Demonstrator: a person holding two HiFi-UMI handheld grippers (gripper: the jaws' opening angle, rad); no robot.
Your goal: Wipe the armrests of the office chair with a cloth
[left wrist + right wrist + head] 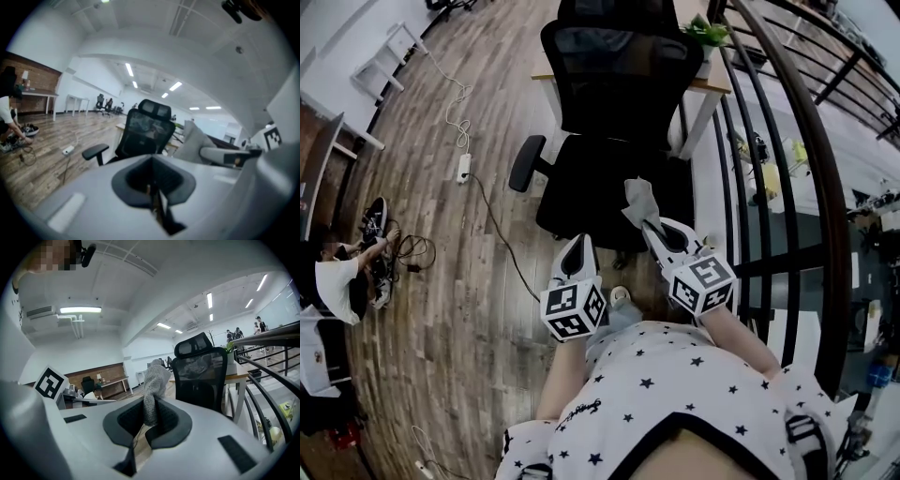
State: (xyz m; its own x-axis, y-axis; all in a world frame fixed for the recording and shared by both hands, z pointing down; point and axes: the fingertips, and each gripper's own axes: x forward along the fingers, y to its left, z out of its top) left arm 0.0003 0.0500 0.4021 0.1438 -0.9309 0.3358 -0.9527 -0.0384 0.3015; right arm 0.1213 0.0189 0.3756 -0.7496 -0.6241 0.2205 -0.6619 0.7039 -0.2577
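Note:
A black mesh-backed office chair [614, 141] stands ahead of me, its seat facing me. Its left armrest [526, 162] sticks out at the side and shows again as armrest [95, 151] in the left gripper view; the right armrest is hidden behind the cloth and my right gripper. That right gripper [652, 225] is shut on a grey cloth [639, 202], which stands up from the jaws over the seat as cloth [153, 385]. My left gripper [578, 251] hovers short of the seat's front edge, jaws shut and holding nothing. The chair [201, 373] fills the middle of the right gripper view.
A wooden desk [710, 86] with a potted plant [708, 36] stands behind the chair. A black metal railing [787, 169] runs along the right. A power strip [463, 167] and its cable [497, 230] lie on the wood floor at left, where a person [333, 281] crouches by tangled wires.

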